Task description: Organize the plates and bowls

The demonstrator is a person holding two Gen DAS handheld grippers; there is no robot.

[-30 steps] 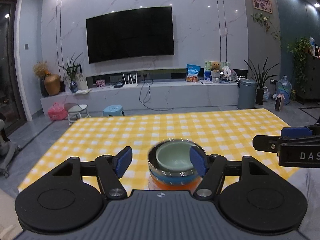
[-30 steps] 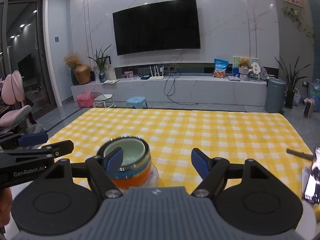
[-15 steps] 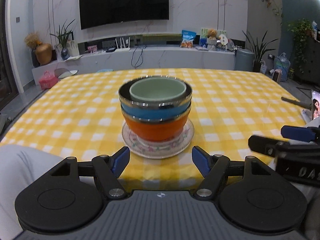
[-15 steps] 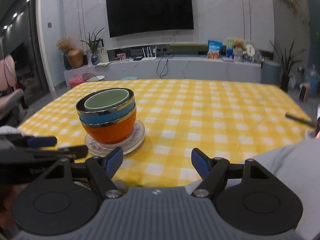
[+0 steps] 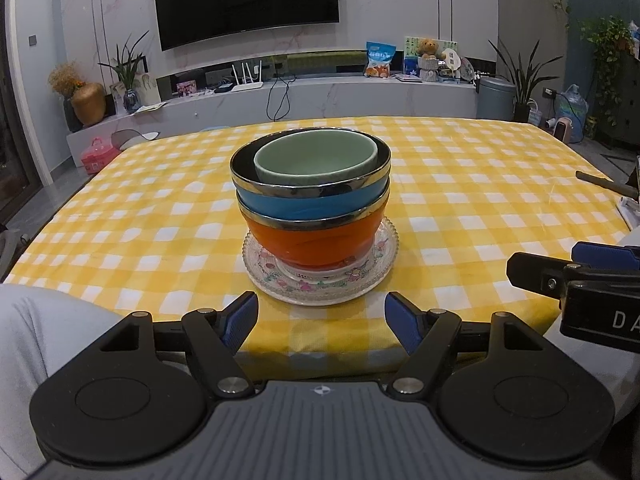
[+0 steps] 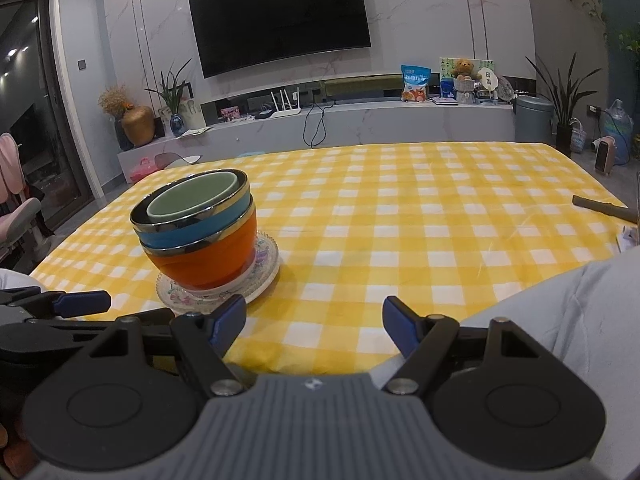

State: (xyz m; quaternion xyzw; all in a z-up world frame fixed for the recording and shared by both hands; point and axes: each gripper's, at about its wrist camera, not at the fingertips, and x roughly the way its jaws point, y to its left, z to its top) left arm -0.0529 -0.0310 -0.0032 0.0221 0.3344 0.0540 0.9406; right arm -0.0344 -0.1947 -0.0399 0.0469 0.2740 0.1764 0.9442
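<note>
A stack stands on the yellow checked tablecloth (image 5: 460, 184): a pale green bowl (image 5: 316, 158) nested in a blue bowl (image 5: 308, 205), that in an orange bowl (image 5: 312, 242), all on a flowered glass plate (image 5: 320, 280). My left gripper (image 5: 321, 320) is open just short of the plate at the table's near edge, nothing between its fingers. In the right wrist view the same bowl stack (image 6: 200, 232) and plate (image 6: 260, 276) sit to the left. My right gripper (image 6: 314, 322) hangs open over the table's near edge, right of the stack, empty.
A dark stick-like object (image 6: 600, 207) and a phone edge (image 5: 628, 208) lie at the table's right side. The right gripper's finger (image 5: 560, 276) shows at the right of the left wrist view. A person's grey-clothed legs (image 6: 580, 312) are under the table's near edge.
Both grippers have sunk and drawn back from the stack to the table's near edge, so the bowls and plate now stand fully ahead of the fingers. Both jaws kept their width.
</note>
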